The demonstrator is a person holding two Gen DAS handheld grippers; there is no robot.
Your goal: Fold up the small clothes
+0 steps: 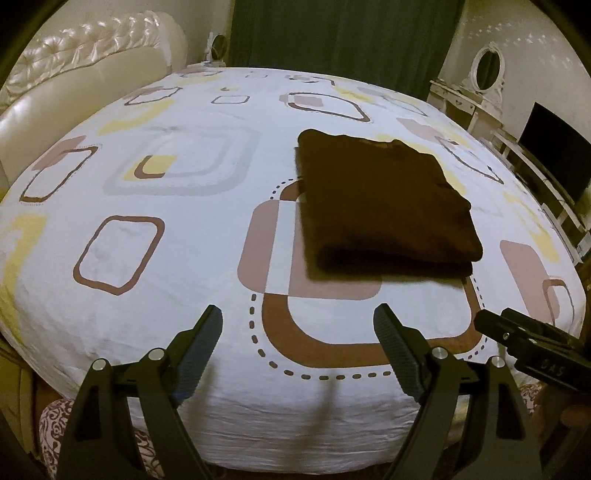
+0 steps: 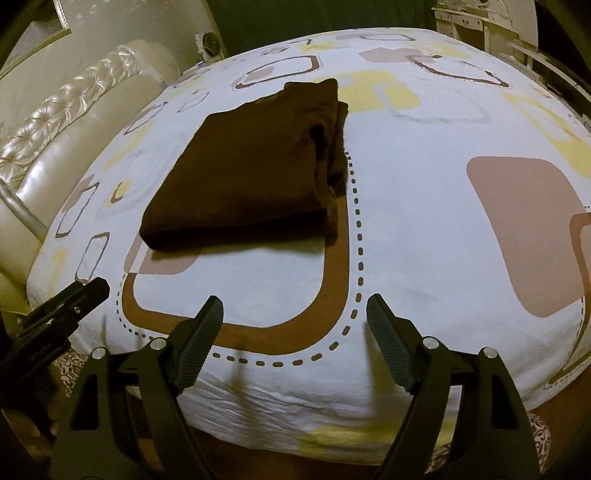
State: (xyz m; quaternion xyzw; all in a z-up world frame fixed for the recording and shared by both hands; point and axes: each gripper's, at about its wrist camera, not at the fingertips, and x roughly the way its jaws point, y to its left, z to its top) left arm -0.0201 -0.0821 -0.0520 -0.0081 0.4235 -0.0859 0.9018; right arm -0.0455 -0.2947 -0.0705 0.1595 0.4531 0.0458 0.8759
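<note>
A dark brown garment [image 1: 384, 206] lies folded into a neat rectangle on the patterned bed sheet [image 1: 166, 280]. In the right wrist view the same brown garment [image 2: 251, 173] sits left of centre, its stacked layers showing along the right side. My left gripper [image 1: 297, 314] hangs open above the sheet, short of the garment's near edge, with nothing between its fingers. My right gripper [image 2: 294, 304] is open as well, over bare sheet on the near side of the garment. Each gripper's tip shows at the edge of the other's view.
A cream tufted headboard [image 1: 74, 70] borders the bed on the left. Green curtains [image 1: 343, 33] hang behind the bed. A white dressing table with an oval mirror [image 1: 487, 70] and a dark screen [image 1: 554, 155] stand to the right. Bare sheet [image 2: 424, 221] lies around the garment.
</note>
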